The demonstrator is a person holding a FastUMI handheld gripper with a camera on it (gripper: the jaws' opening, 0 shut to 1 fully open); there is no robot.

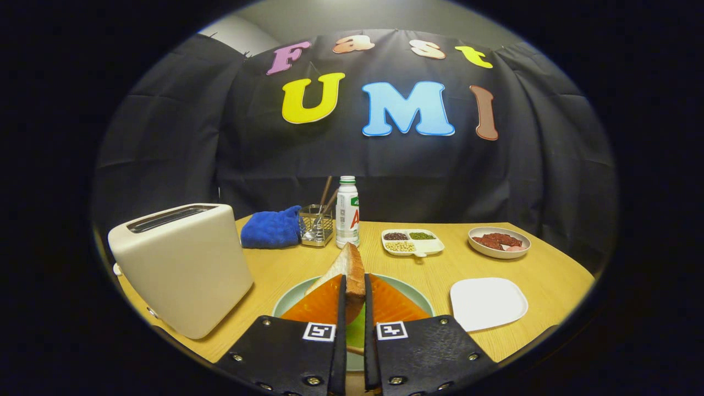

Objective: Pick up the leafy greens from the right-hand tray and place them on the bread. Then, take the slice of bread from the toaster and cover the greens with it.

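We hold the bread (352, 275) on edge, both fingers of the gripper (352, 308) pinching it above the plate (291, 300). Green (356, 330) shows on the plate under it, amid orange. Tilted release could drop it askew. Beyond the plate's left stands the toaster (181, 264).

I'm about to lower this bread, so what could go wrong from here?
1. The gripper pinches the bread slice on edge; let go like this, it may topple off the greens.
2. The orange layer on the plate could shift as the slice lands.
3. The toaster stands close beside the plate.
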